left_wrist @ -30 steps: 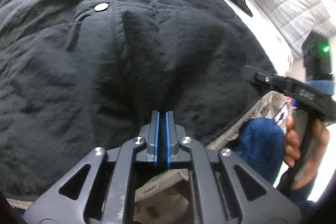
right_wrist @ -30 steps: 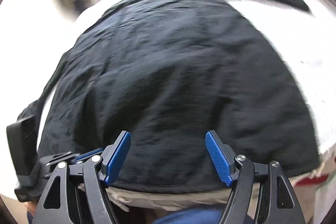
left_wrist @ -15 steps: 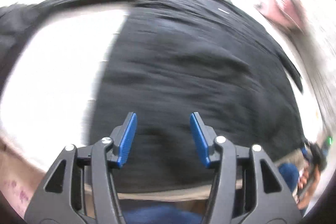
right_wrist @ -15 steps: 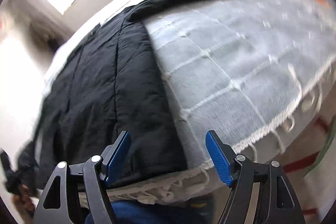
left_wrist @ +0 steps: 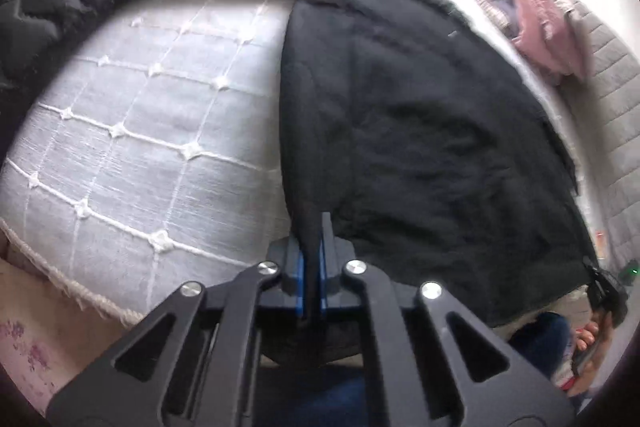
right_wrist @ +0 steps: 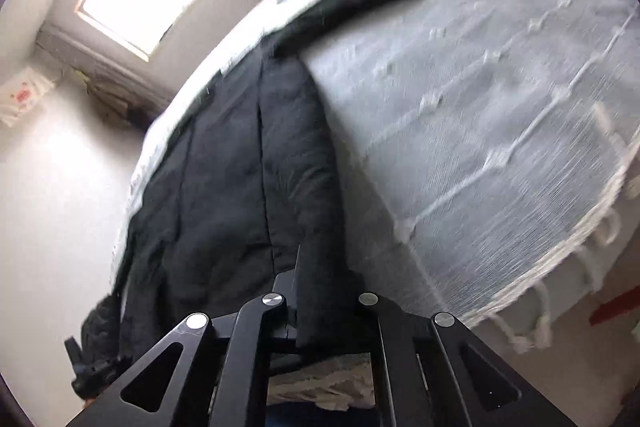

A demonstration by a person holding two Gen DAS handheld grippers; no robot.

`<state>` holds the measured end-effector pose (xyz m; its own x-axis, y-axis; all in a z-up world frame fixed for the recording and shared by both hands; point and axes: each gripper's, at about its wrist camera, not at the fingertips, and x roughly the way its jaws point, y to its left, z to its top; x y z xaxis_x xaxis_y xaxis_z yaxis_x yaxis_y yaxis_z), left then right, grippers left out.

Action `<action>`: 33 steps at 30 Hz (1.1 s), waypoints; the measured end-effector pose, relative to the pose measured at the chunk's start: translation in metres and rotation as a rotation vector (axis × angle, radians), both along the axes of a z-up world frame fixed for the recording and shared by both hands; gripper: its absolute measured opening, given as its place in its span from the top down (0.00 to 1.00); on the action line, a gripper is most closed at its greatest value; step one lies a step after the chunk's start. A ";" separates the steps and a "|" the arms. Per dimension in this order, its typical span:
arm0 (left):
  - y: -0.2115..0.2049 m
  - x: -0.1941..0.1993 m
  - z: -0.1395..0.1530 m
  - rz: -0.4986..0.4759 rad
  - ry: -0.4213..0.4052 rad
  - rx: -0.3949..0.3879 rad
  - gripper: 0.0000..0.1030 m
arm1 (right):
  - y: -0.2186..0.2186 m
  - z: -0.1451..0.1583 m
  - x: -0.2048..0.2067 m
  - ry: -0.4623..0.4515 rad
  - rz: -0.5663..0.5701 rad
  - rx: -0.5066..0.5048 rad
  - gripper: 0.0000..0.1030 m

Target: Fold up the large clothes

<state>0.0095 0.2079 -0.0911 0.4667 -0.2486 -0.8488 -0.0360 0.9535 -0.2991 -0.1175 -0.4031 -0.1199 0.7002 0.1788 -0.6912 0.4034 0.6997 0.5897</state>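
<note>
Both hand-held grippers (left_wrist: 311, 263) (right_wrist: 316, 291) pinched onto black garment (left_wrist: 420, 131); no legible writing.

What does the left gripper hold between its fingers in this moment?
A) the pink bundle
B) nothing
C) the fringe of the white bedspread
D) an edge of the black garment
D: the left gripper is shut on a fold of the black garment, which rises from between its blue pads.

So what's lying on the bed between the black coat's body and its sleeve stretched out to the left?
Nothing: in the left wrist view only bare white bedspread separates the black coat body from that sleeve.
</note>
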 end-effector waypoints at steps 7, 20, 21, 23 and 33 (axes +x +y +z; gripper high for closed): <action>0.007 0.001 -0.033 0.019 0.087 0.033 0.94 | 0.008 0.021 0.009 0.035 -0.011 -0.117 0.94; 0.044 0.031 0.007 0.157 -0.121 0.051 0.43 | 0.014 0.083 0.014 0.056 -0.125 -0.420 0.33; 0.048 0.038 0.010 0.173 -0.154 0.039 0.37 | 0.023 0.093 0.022 0.021 -0.101 -0.417 0.22; 0.058 0.056 0.013 0.223 -0.154 0.023 0.33 | 0.047 0.105 0.043 -0.019 -0.027 -0.430 0.22; 0.093 0.171 0.014 0.425 -0.090 0.142 0.15 | 0.206 0.112 0.178 -0.084 0.388 -0.492 0.20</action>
